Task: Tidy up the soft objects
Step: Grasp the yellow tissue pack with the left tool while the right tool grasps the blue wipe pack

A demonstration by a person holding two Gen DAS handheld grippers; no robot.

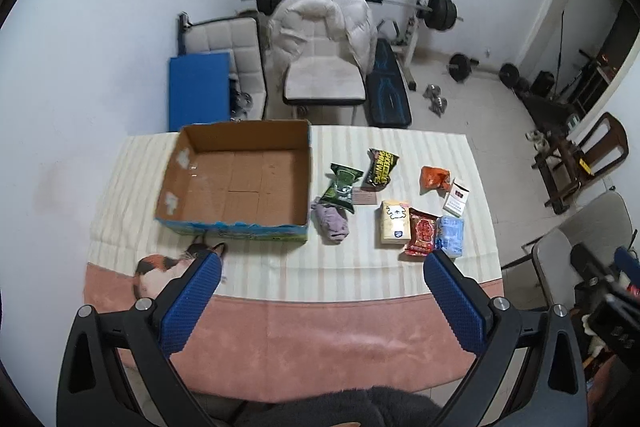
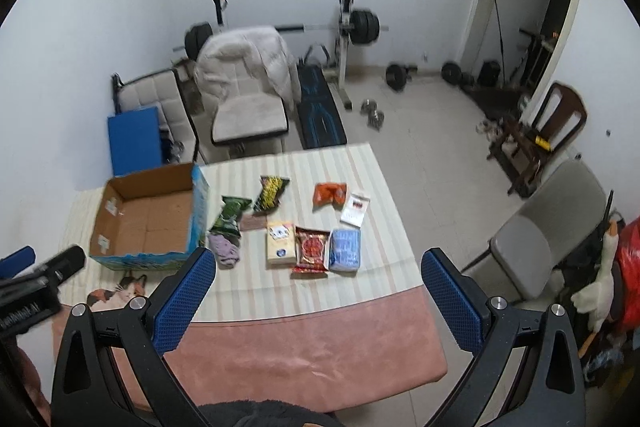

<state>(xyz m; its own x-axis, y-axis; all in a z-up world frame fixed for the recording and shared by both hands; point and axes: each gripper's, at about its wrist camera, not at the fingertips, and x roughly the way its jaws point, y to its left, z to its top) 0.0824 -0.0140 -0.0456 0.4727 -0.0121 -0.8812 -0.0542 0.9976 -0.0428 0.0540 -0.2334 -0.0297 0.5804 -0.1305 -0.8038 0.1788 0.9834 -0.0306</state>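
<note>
While both tools hung high with jaws spread and empty, the cardboard box (image 1: 236, 179) sat bare at 10 o'clock. Packets lay at 1 o'clock; purple cloth (image 1: 333, 223) just beside the box looked easiest: pinch its bunched middle, lift clear of the green packet (image 1: 340, 187).

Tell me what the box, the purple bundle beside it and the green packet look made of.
The box looks like corrugated cardboard: matte brown inside, printed blue outside. The purple bundle seems to be soft knit or fleece cloth, crumpled, with no shine. The green packet looks like glossy plastic film, with crimped ends and wrinkles catching light.
</note>
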